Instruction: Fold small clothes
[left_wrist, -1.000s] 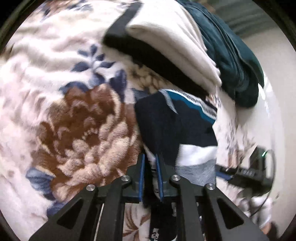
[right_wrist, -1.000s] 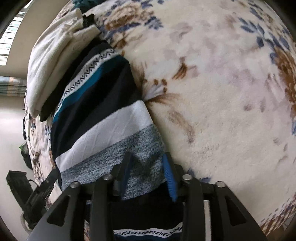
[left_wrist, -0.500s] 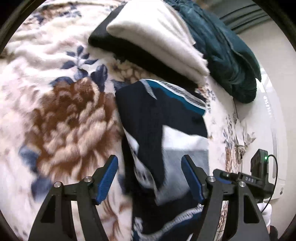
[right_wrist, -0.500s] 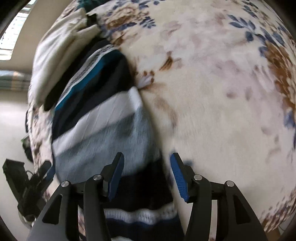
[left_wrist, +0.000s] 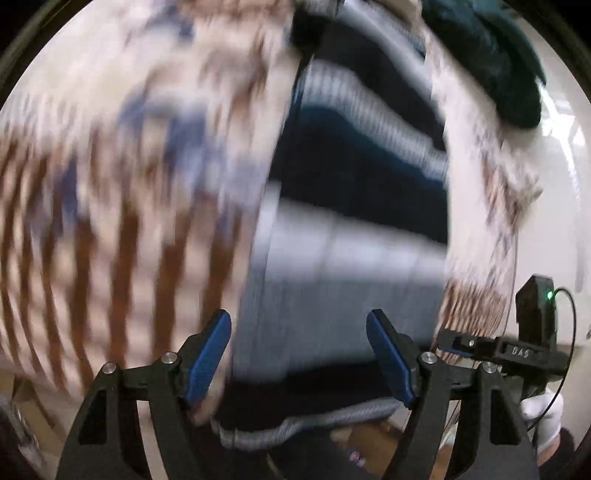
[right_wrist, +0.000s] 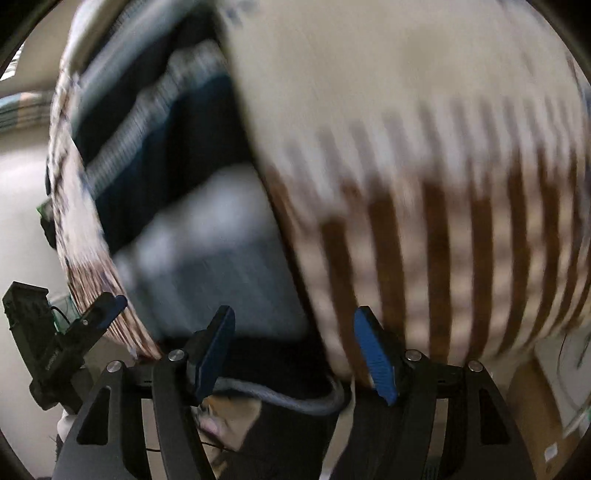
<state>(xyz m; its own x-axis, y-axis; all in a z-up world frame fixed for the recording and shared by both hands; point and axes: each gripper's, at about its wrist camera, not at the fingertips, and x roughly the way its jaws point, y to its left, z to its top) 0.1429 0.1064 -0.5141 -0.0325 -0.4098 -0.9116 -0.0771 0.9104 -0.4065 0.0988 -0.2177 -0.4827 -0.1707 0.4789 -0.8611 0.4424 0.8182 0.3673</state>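
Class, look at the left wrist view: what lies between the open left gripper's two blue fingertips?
The grey band of the striped garment on the floral blanket; the left gripper grips nothing.

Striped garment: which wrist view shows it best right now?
The left wrist view: the striped garment fills the centre, navy, white and grey bands running far edge to near hem, between the open left gripper. The right wrist view shows it off to the left and narrower. Both are motion-blurred.

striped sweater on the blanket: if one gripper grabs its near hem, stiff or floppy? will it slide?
Probably floppy: the striped sweater is soft knit and its hem already droops over the edge. It would likely drag rather than slide, since the floral blanket looks plush.
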